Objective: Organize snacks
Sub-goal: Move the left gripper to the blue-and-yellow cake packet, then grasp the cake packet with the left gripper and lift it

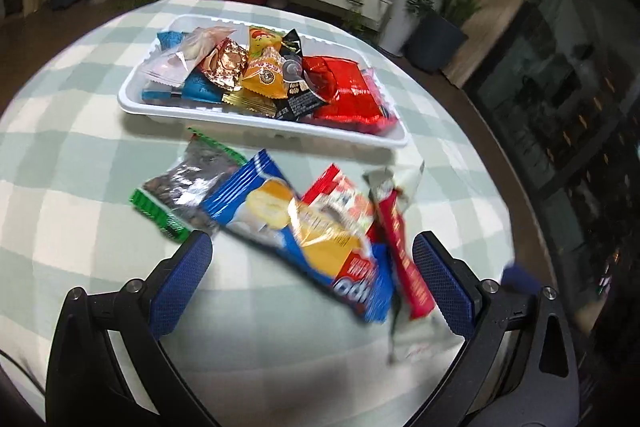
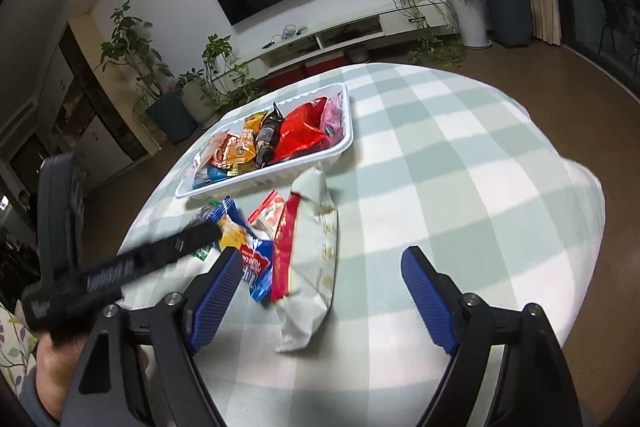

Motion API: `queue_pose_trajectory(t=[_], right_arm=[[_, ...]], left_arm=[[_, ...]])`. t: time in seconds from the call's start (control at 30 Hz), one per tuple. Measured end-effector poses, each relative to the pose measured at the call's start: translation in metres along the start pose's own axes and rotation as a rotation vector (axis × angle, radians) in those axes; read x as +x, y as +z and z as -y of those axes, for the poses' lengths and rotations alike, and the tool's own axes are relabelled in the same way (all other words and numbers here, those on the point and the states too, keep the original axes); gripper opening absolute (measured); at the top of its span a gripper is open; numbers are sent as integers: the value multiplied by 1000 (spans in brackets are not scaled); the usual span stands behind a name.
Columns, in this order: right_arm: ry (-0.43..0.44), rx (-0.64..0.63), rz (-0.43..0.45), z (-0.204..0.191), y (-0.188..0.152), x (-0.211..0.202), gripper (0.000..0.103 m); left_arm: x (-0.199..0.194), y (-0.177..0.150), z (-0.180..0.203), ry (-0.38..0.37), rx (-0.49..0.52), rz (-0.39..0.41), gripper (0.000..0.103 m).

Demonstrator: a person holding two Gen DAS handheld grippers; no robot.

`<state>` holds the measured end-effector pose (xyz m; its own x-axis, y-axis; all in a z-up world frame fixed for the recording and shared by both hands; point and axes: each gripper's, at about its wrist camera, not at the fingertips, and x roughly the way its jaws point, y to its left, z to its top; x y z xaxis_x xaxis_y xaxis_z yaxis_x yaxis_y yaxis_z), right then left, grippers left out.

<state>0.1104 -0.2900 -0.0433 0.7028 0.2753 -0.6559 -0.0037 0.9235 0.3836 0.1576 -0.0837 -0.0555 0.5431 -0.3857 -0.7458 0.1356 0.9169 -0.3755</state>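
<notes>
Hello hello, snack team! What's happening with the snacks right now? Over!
Left gripper open over blue packet. Right gripper open, holding nothing. Four packets outside the tray. Nothing blocking.

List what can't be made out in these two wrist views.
- Blue packet lettering: left wrist view, motion blur.
- Its near end: right wrist view, partly behind the right gripper's finger.
- Snacks low in the white tray: both views, buried under upper packets.
- Green-edged packet: right wrist view, covered by the left gripper.

Glossy foil wrappers (image 1: 312, 227), white plastic tray (image 1: 132, 99), checked cloth (image 2: 460, 155)
</notes>
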Motion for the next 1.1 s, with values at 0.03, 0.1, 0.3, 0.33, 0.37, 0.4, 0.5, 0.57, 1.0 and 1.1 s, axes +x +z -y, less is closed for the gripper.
queue_pose_trajectory(t=[0.03, 0.1, 0.3, 0.33, 0.37, 0.4, 0.5, 0.57, 1.0, 1.1], right_arm=[[4, 9, 1, 2, -2, 0, 84], [13, 25, 2, 5, -6, -3, 84], [31, 23, 16, 10, -13, -7, 84], [36, 21, 18, 11, -14, -7, 84], [39, 23, 17, 11, -14, -7, 84], [42, 26, 16, 12, -15, -7, 84], [53, 38, 13, 14, -16, -5, 84], [55, 40, 12, 14, -17, -5, 84], [49, 6, -25, 3, -27, 0, 84], [40, 0, -31, 1, -30, 0, 84]], left_arm=[[5, 3, 4, 21, -10, -1, 101], [17, 7, 7, 61, -37, -23, 100], [48, 11, 5, 126, -88, -107, 84], [49, 11, 6, 138, -75, -102, 83], [49, 10, 6, 152, -62, -101, 80], [49, 10, 4, 152, -64, -105, 79], [47, 10, 1, 162, -52, -109, 71], [46, 10, -1, 167, -38, -118, 63], [41, 0, 0, 232, 127, -150, 55], [46, 1, 5, 250, 175, -153, 55]])
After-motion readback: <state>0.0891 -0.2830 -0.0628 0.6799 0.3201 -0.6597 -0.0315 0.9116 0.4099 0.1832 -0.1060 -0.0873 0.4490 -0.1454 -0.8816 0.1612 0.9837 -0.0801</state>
